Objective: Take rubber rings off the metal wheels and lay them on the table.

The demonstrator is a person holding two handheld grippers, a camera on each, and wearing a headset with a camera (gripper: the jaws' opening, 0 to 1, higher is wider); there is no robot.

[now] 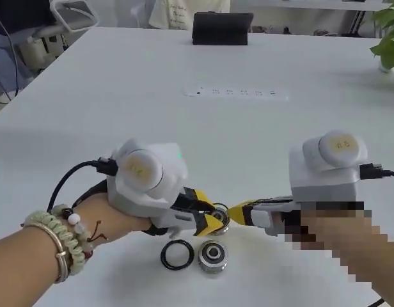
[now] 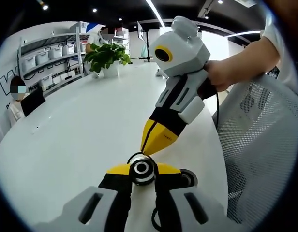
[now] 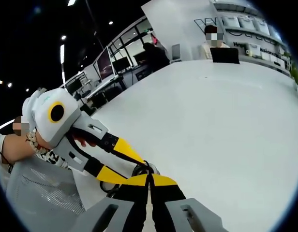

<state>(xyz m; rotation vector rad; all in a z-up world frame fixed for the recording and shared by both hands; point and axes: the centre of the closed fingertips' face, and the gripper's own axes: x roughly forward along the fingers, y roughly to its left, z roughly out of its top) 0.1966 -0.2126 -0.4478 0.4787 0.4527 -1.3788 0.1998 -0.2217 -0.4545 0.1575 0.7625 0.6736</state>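
Note:
My left gripper (image 1: 216, 219) is shut on a small metal wheel (image 1: 220, 221) and holds it just above the white table (image 1: 184, 128). In the left gripper view the wheel (image 2: 141, 172) sits between my yellow fingertips (image 2: 119, 170), with its black rubber ring around the rim. My right gripper (image 1: 233, 213) comes in from the right, and its tips (image 2: 150, 146) are pinched together on the ring at the wheel's top edge. In the right gripper view my jaws (image 3: 149, 178) are closed at the wheel (image 3: 147, 168), with the left gripper (image 3: 138, 166) across from them.
A loose black rubber ring (image 1: 177, 254) and a second metal wheel (image 1: 213, 255) lie on the table just below the grippers. A black device (image 1: 222, 29) stands at the far edge, a plant (image 1: 390, 39) at the far right, and a socket strip (image 1: 235, 93) mid-table.

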